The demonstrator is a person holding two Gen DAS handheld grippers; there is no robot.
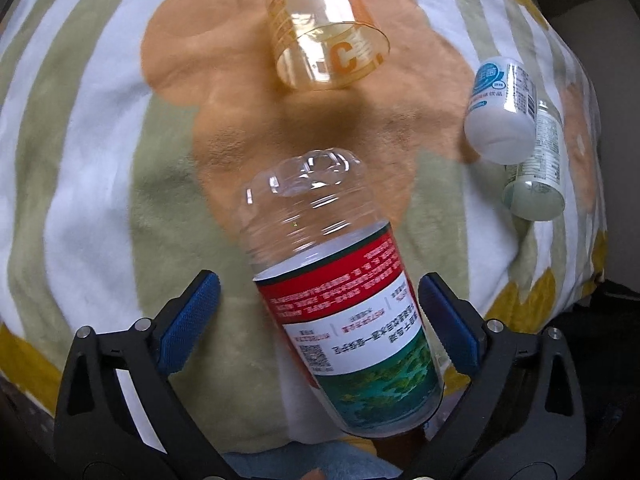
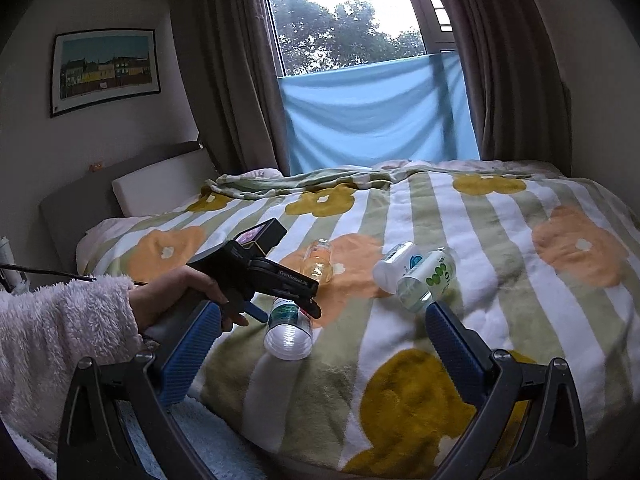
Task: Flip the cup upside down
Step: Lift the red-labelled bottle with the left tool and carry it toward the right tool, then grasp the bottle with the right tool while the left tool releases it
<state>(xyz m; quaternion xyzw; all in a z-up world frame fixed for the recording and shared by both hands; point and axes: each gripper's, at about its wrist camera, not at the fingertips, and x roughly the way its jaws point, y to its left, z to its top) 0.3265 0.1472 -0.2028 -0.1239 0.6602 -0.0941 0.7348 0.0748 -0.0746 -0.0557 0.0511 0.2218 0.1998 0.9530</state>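
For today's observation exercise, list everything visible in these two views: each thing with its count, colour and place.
Labelled cup: one, clear with red-green label, lying on blanket between left fingers.
Orange cup: one, amber, lying farther up.
White cups: two, side by side at right.
Blanket: one, green-white stripes, flowers, covering bed.
Picture: one, on wall.
Curtains: brown, flanking window.
Blue cloth: one, across window.
Left hand-held gripper: open, astride labelled cup.
Right hand-held gripper: open, empty.
Sleeve: white, fluffy.
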